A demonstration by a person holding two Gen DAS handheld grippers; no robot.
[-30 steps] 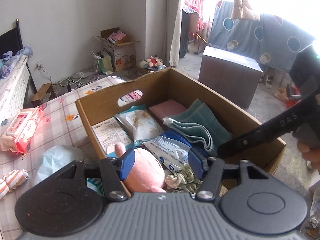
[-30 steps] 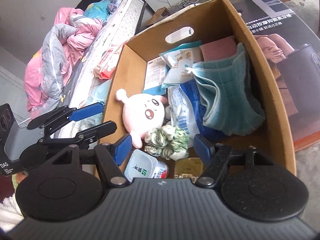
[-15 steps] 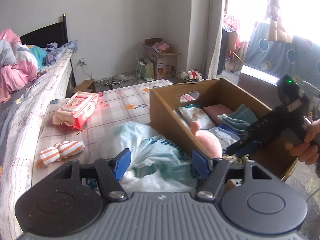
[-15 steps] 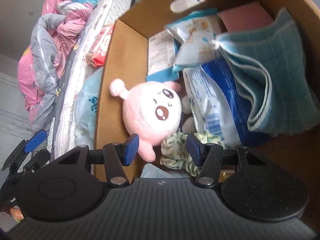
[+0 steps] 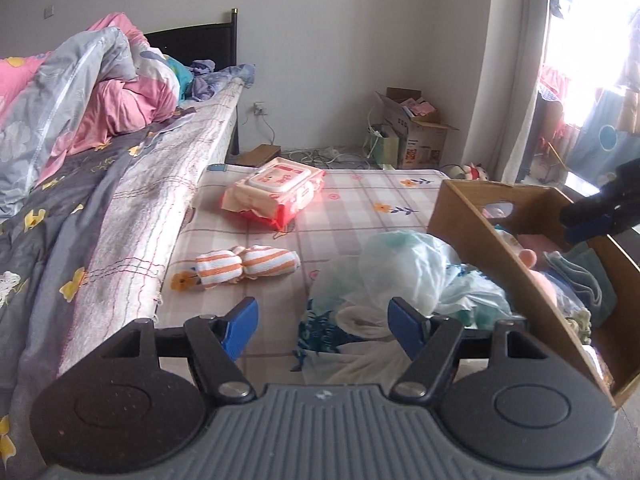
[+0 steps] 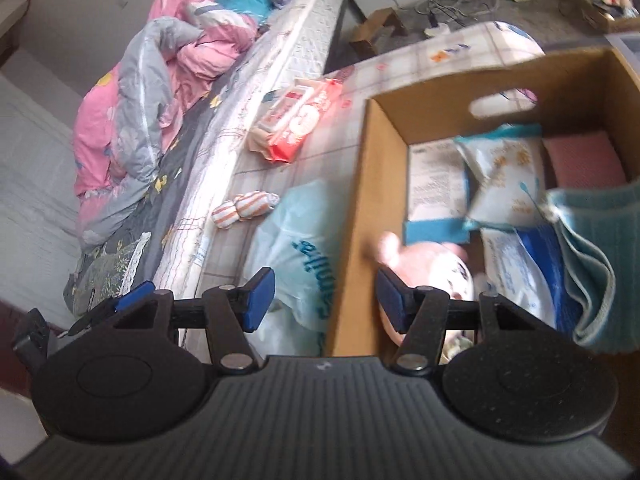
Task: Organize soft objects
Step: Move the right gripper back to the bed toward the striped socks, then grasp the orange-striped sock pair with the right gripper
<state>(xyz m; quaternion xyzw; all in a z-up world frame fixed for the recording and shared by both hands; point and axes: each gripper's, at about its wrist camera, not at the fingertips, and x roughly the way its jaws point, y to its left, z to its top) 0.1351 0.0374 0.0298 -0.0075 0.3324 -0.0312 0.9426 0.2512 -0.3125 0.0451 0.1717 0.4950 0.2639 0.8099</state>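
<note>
On the checked, flower-printed sheet [image 5: 352,208] beside the bed, the left gripper [image 5: 322,322] hovers with its blue pads apart and the jaws opening, nothing pressed between them; just ahead and slightly to its right lies a crumpled pale plastic bag [image 5: 400,272], touching the near wall of the cardboard box [image 5: 488,256]; the orange-striped rolled cloth [image 5: 246,266] lies ahead to its left, apart from the bag; farther off sits the red wet-wipe pack [image 5: 276,196]. The right gripper [image 6: 326,300] hangs above the box's left wall, one pad over the bag and the other over the box's inside; its jaws are opening and hold nothing; the pink plush toy [image 6: 424,264] lies in the box just past the right pad, partly hidden by it, and the view is blurred; beside the plush are white and blue packets [image 6: 516,264] and a folded teal towel [image 6: 588,256] against the right side.
</note>
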